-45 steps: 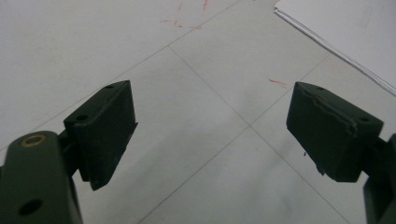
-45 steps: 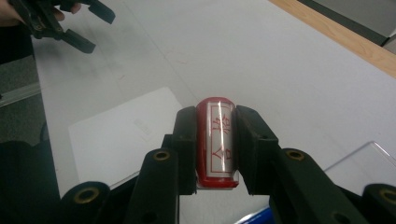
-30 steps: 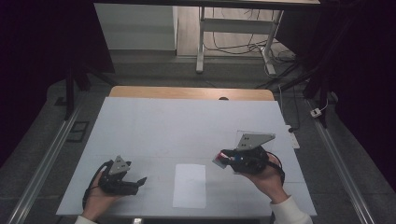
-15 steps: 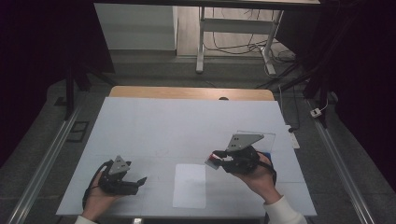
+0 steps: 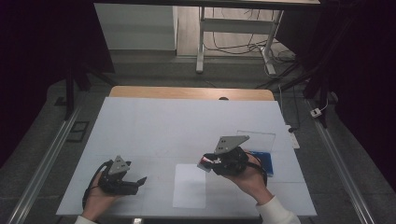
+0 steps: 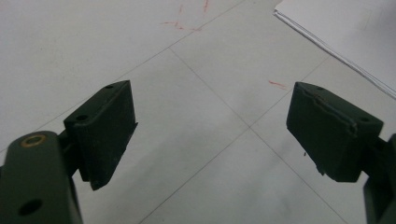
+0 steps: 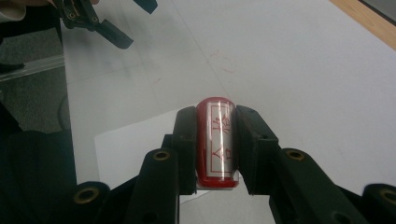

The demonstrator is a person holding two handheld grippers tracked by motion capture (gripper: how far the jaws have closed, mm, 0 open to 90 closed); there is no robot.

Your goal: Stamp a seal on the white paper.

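A red cylindrical stamp (image 7: 217, 140) with a white label and red characters sits clamped between the jaws of my right gripper (image 7: 215, 117). In the high view the right gripper (image 5: 205, 163) holds the stamp (image 5: 202, 165) just above the right edge of a white paper sheet (image 5: 189, 185). That sheet (image 7: 126, 144) lies under the stamp in the right gripper view. My left gripper (image 5: 139, 181) rests at the table's front left, its jaws wide apart. In the left gripper view its jaws (image 6: 212, 126) have bare table between them, with the paper's corner (image 6: 345, 28) beyond.
A blue ink pad box (image 5: 264, 159) with a raised clear lid (image 5: 257, 139) stands behind the right hand. The white table cover (image 5: 187, 121) ends in a wooden edge (image 5: 191, 93) at the back. Metal rails run along both sides.
The right gripper has moved left and slightly down with the stamp, from beside the ink pad box to the paper's right edge. The left gripper has stayed put.
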